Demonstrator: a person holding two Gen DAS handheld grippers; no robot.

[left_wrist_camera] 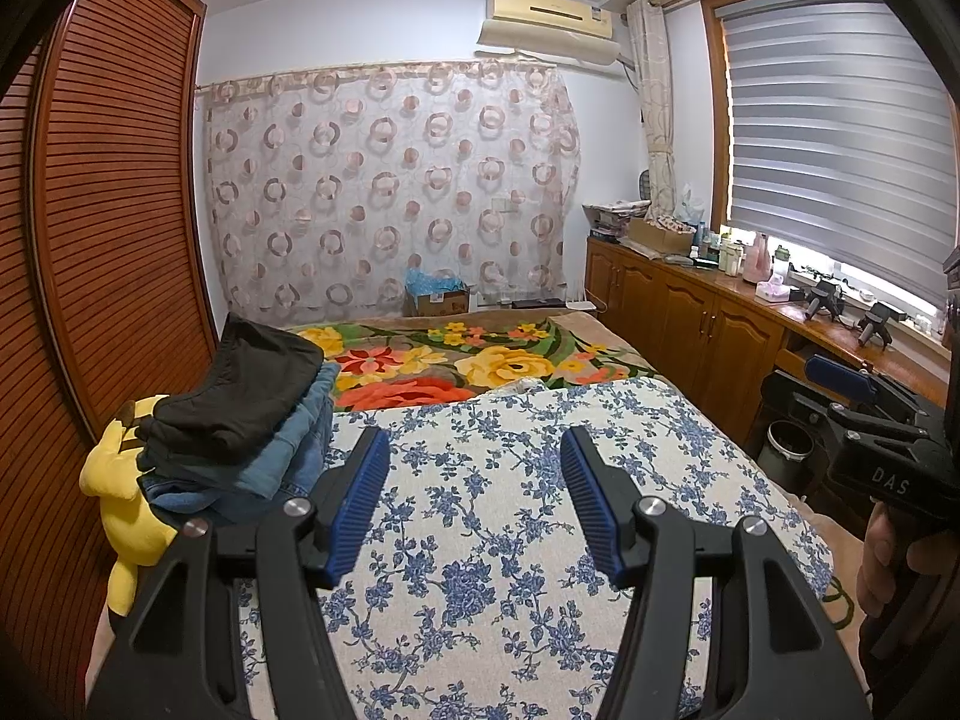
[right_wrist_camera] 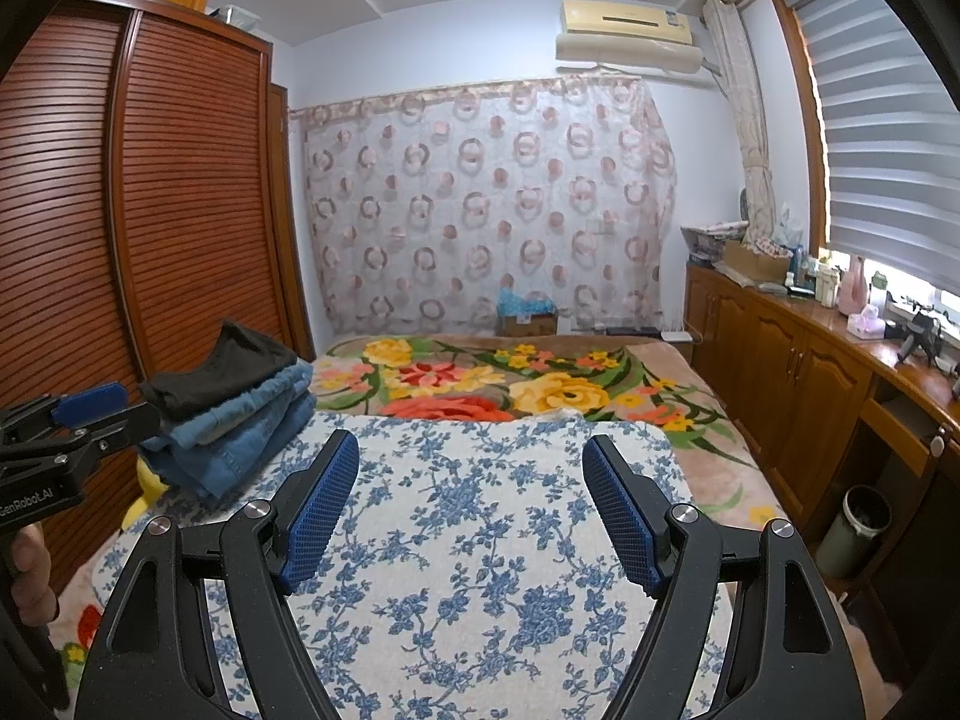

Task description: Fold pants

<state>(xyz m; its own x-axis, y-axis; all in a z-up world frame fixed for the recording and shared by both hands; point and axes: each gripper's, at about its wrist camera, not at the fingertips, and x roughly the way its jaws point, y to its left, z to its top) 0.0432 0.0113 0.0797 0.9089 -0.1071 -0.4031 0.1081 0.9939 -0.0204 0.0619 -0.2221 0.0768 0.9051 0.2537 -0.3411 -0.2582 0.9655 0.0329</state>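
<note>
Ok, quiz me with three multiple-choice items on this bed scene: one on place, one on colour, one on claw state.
1. Where is the pile of folded pants?
A. left bed edge by the slatted wooden wardrobe
B. on the wooden cabinet
C. on the floor

2. What colour is the top folded garment?
A. yellow
B. black
C. blue

3. How are the left claw and right claw?
A. both open, empty
B. both gripping cloth
C. one holding jeans

Answers: 1 A, the pile sits beside the wardrobe; 2 B, black lies over blue denim; 3 A, only the blue-flowered white quilt shows between the pads.
</note>
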